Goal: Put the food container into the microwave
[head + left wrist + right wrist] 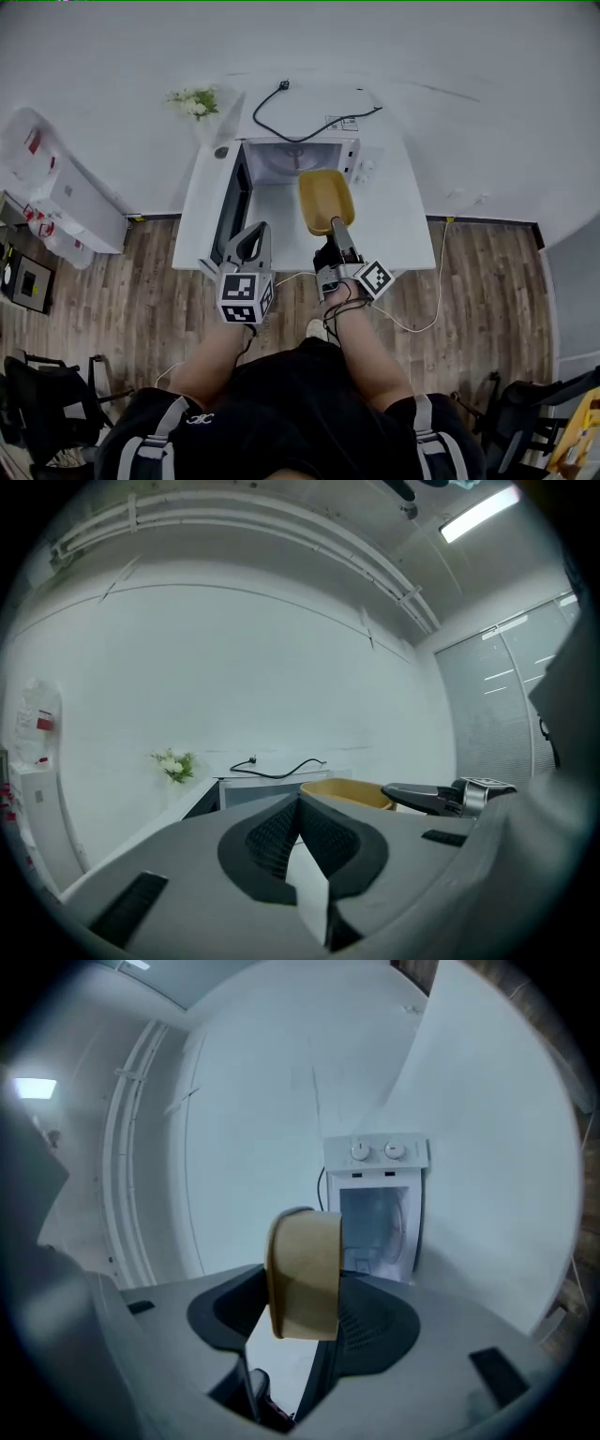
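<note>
Right gripper's fingers [371, 1322] are partway closed and clamped on one wall of the tan, round-cornered food container [305, 1275], one finger inside the rim and one outside. So the right gripper [336, 228] has it by the near edge only, with the tub sticking out ahead of it. It looks light and thin-walled, paper or thin plastic, and apparently empty in the head view. I'd expect that wall to flex under a hard pinch and the tub to droop or swing if jolted, so a firm hold low on the rim, kept level, seems the way. The container [324, 199] hangs just in front of the white microwave [302, 157], lined up with its open cavity but, as I read it, not inside yet. Left gripper [247, 247] sits before the microwave's swung-out dark door [234, 202], its fingers [270, 842] closed tip to tip on nothing. The microwave stands on a white bench [405, 225].
</note>
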A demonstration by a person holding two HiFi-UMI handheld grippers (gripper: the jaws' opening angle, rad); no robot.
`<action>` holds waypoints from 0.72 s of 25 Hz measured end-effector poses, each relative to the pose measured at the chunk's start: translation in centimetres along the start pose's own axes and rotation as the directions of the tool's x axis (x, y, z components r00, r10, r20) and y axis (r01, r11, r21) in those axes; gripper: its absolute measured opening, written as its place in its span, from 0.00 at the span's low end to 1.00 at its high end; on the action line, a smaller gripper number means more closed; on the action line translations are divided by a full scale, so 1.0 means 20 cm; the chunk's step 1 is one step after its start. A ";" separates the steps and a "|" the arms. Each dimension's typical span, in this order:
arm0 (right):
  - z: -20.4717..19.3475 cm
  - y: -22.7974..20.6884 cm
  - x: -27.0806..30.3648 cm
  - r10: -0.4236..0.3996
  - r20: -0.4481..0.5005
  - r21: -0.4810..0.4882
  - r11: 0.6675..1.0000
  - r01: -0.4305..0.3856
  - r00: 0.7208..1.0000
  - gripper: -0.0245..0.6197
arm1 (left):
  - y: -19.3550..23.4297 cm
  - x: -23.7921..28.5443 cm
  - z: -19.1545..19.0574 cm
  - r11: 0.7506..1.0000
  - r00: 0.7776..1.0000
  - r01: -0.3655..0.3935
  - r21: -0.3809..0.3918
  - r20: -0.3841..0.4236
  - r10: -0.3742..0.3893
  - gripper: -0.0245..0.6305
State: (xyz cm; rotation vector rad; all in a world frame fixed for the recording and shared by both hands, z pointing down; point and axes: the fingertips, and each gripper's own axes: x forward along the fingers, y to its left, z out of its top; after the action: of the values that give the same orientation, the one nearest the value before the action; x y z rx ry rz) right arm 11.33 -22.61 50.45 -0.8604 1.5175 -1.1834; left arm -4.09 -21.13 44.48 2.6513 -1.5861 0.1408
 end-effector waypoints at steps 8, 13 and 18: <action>0.24 -0.26 0.38 -0.070 -0.092 0.032 0.997 0.074 0.993 0.39 | 0.08 0.45 -0.03 0.996 0.995 -0.085 -0.031 -0.064 0.082 0.05; 0.28 -0.38 0.56 -0.108 -0.124 0.026 0.993 0.112 0.986 0.39 | 0.14 0.57 -0.06 0.993 0.989 -0.113 -0.028 -0.098 0.110 0.05; 0.24 -0.53 0.71 -0.130 -0.139 0.026 0.991 0.135 0.982 0.39 | 0.21 0.66 -0.09 0.995 0.988 -0.094 -0.044 -0.126 0.088 0.05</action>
State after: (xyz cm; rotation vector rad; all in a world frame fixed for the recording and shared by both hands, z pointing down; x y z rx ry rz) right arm 11.87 -39.88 56.61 -0.8820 1.5638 -1.3873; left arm -1.75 -34.50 47.52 2.4812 -1.6490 0.2598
